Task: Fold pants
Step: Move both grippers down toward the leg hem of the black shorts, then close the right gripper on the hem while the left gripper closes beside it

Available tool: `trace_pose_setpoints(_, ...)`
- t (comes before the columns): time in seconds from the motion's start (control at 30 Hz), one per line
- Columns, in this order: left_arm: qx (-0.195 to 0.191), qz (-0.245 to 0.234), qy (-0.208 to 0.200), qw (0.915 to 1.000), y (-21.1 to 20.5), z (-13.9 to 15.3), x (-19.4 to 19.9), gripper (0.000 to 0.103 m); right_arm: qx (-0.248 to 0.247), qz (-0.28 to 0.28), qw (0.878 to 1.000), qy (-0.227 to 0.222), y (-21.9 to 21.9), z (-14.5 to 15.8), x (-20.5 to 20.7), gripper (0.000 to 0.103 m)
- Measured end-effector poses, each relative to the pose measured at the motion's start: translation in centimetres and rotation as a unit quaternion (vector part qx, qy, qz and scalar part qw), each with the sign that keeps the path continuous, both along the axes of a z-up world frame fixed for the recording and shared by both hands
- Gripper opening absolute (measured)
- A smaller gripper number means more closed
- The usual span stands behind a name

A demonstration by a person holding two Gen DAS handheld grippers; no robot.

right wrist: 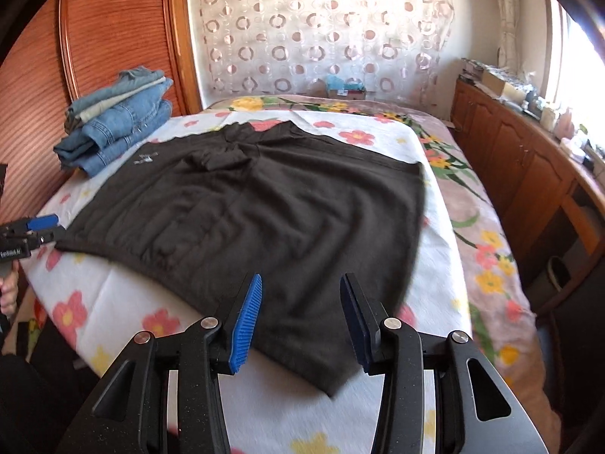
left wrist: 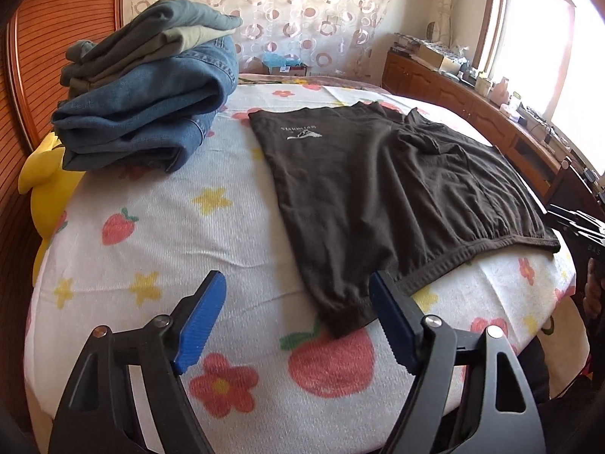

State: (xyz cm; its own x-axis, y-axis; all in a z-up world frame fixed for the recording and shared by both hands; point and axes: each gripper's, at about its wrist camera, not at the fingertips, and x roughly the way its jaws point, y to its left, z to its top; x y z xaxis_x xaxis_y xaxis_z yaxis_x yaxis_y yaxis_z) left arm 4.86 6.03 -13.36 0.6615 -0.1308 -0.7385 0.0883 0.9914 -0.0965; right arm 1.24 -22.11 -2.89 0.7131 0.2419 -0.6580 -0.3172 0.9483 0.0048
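Observation:
Dark brown pants [left wrist: 378, 189] lie spread flat on the flower-print sheet [left wrist: 170, 227], a small white logo [left wrist: 300, 132] on the far leg. My left gripper [left wrist: 297, 278] is open, hovering at the near corner of the waistband; its right finger [left wrist: 393, 321] stands over the hem and nothing is pinched. In the right wrist view the same pants [right wrist: 264, 208] fill the bed. My right gripper [right wrist: 302, 278] is open above the near corner, with cloth lying flat under the gap. The left gripper [right wrist: 53, 229] shows at the left edge by the waistband.
A pile of folded jeans and other trousers [left wrist: 151, 102] [right wrist: 117, 128] sits at the far left by the wooden headboard [left wrist: 56, 38]. A yellow plush [left wrist: 45, 185] hangs off the bed's left side. A cluttered wooden cabinet [right wrist: 510, 159] runs along the right under a bright window.

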Motion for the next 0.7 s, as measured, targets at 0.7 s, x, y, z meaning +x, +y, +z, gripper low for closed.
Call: trace_pose_setpoints(0.7,0.015,-0.002,0.009,0.9998,-0.4,-0.6,0.1,0.079,0.013,-0.02,0.998,0.054,-1.8,-0.7,-1.8,0.009)
